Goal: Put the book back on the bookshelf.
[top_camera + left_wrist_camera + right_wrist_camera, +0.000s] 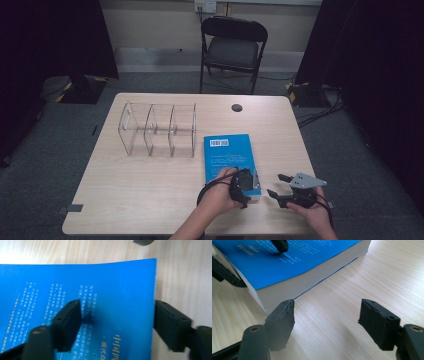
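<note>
Left gripper (pixel 246 186): held in the person's left hand, set down over the near right corner of the book; jaws spread wide, one over the blue cover, the other off the book's edge above bare wood, seen in the left gripper view (pixel 117 325); whether either jaw touches the book, cannot tell.
Right gripper (pixel 280 186): held in the person's right hand near the table's front edge, just to the right of the book; jaws well apart with nothing between them but wood, clear in the right gripper view (pixel 326 320); left jaw just beside the book's corner, apart from it.
Table (pixel 150 200): pale wood grain, rectangular, rounded corners.
Chair (pixel 233 47): black, folding type, standing on the grey floor beyond the far edge of the table.
Clear rack (pixel 157 129): transparent, with upright dividers, standing left of the book toward the middle of the table.
Book (pixel 227 152): thick, blue cover up, lying flat right of centre, white barcode label at the far end; pale page block facing the right gripper (pixel 307 282); white and yellow print on the cover (pixel 100 290).
Black disc (pixel 237 107): small, round, near the far edge of the table, well apart from the book.
</note>
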{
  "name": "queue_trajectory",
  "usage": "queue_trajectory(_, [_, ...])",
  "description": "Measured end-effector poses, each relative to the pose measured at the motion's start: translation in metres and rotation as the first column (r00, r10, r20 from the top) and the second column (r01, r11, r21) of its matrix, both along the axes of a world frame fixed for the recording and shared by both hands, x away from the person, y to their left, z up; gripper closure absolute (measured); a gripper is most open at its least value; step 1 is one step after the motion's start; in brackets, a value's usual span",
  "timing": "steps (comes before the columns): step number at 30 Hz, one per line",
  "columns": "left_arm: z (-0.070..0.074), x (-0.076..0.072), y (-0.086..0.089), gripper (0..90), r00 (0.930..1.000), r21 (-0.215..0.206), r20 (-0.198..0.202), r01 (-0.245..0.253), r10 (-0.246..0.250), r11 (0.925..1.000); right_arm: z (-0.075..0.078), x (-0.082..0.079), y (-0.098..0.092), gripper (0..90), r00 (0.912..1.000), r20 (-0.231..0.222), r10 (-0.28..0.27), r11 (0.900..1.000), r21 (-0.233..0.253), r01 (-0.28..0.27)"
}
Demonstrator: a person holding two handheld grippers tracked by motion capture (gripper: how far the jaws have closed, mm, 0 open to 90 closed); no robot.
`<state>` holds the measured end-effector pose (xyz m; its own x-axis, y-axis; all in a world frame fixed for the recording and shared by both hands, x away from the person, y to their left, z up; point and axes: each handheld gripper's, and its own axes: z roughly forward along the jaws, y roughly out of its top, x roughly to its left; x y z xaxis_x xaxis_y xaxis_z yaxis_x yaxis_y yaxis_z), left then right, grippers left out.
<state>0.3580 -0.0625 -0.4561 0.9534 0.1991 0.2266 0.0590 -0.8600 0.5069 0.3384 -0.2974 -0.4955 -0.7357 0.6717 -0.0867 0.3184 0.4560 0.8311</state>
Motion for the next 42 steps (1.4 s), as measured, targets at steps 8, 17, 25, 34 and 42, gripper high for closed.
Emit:
queue_trajectory(8, [0.012,0.0,0.011,61.7,0.992,-0.081,-0.123,-0.041,0.031,0.9959,-0.001,0.001,0.003,26.7,0.9998,-0.01,0.02,0.999,-0.027,-0.02])
queue_trajectory(17, [0.035,0.003,0.011,83.2,0.973,-0.054,-0.216,-0.095,0.081,0.994,-0.001,0.001,0.003,25.5,0.9995,-0.021,0.023,0.999,-0.034,-0.024])
queue_trajectory(25, [0.012,-0.003,0.008,61.8,0.9833,-0.124,-0.179,-0.056,0.033,0.9907,-0.002,0.001,0.006,25.3,0.9992,-0.022,0.033,0.998,-0.052,-0.034])
queue_trajectory(34, [-0.009,-0.012,-0.002,31.4,0.9994,-0.16,0.027,-0.015,0.02,0.9871,-0.002,0.002,0.006,25.2,0.9993,-0.023,0.029,0.998,-0.061,-0.031])
queue_trajectory(42, [-0.017,-0.007,-0.002,23.4,0.9963,-0.168,0.079,-0.02,0.033,0.9856,-0.002,0.001,0.009,25.2,0.9986,-0.021,0.048,0.994,-0.093,-0.049])
